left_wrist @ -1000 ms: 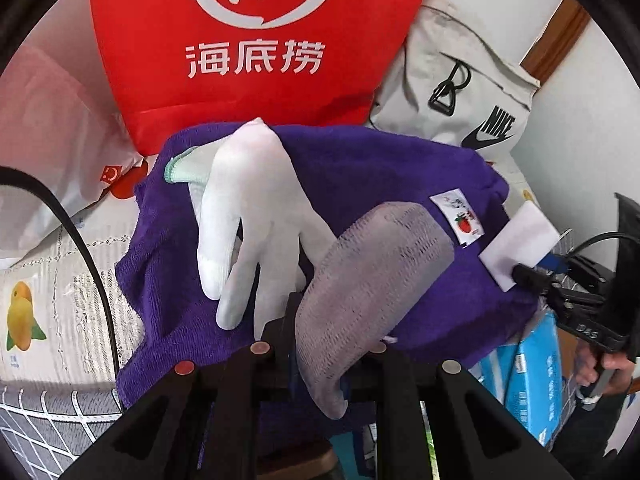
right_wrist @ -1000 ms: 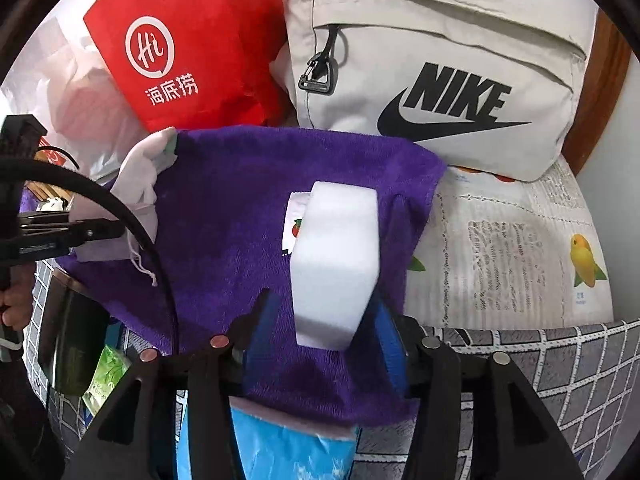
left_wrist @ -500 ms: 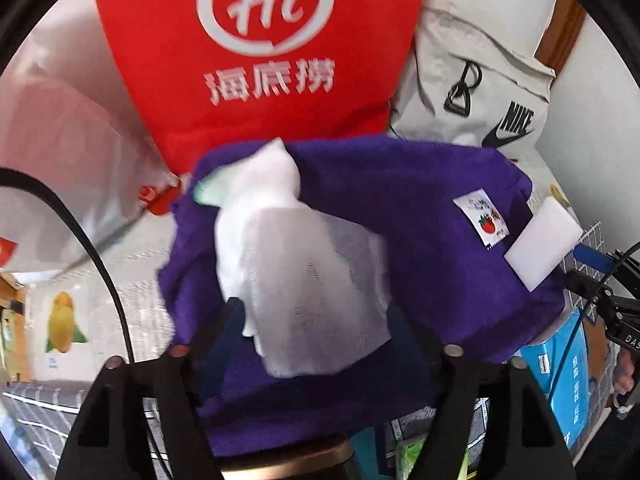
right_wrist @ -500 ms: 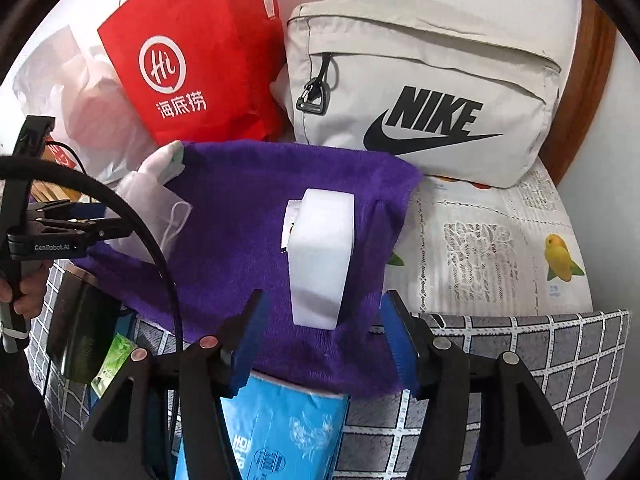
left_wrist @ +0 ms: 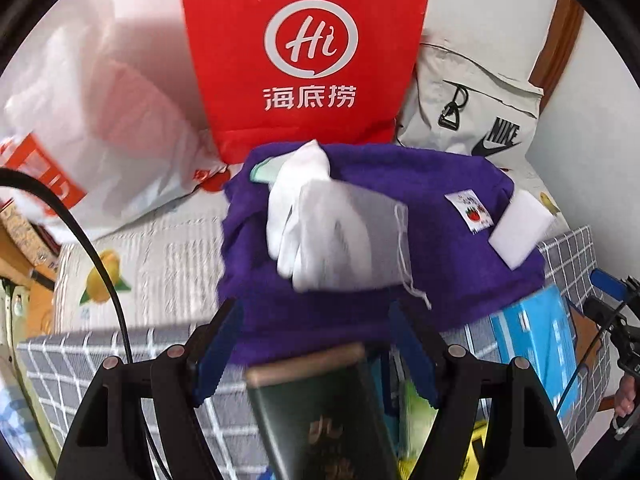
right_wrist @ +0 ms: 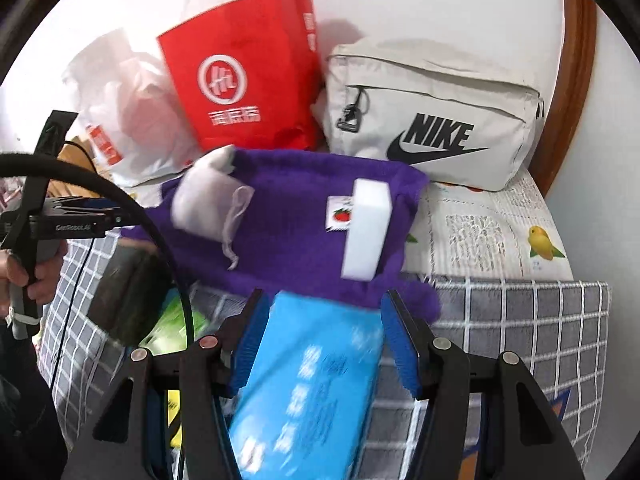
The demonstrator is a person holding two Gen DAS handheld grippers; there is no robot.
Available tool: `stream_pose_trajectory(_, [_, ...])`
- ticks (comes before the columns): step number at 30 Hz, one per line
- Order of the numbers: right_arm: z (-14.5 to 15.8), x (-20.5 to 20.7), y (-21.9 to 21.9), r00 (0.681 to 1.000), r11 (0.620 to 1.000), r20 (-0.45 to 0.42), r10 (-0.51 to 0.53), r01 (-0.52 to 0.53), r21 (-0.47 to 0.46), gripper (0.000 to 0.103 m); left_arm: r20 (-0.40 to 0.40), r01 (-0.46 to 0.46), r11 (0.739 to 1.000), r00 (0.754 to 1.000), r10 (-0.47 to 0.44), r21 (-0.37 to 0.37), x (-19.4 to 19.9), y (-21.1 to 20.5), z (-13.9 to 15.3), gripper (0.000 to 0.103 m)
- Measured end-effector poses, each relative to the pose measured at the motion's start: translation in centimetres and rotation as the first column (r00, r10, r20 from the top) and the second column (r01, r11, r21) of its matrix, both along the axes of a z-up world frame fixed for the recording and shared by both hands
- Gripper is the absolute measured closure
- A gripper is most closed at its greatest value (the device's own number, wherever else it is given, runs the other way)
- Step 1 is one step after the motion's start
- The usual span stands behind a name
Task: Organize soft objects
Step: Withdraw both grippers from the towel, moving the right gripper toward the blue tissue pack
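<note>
Cluttered bedside, red bag behind. Lay on purple towel: white glove, mesh pouch, sponge. Likely light, limp; best pinched mid-body. Left gripper, right gripper: both spread, empty.

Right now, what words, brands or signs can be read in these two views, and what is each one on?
"Hi" and "海底捞": red bag.
"NIKE" with swoosh: beige bag.
"GenRobot.AI": left gripper body.
Strawberry picture, print too small to read: tag on the purple towel.
Blurred, unreadable: blue pack, dark green box, white plastic bag.
</note>
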State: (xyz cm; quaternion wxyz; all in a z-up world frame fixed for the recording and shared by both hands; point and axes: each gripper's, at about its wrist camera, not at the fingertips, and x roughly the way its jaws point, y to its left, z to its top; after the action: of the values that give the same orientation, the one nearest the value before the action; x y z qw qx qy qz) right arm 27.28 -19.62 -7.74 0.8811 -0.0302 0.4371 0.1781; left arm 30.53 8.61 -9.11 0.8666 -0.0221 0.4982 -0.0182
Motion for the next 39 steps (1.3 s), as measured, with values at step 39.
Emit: stream_pose_trajectory(39, [-10.6, -15.0, 1.5, 0.976, 0.986, -0.15, 0.157, -0.163, -0.031, 0.056, -0.05, -0.043, 0.997, 0.998, 0.039, -0.071, -16.8, -3.1, -1.9, 0.029])
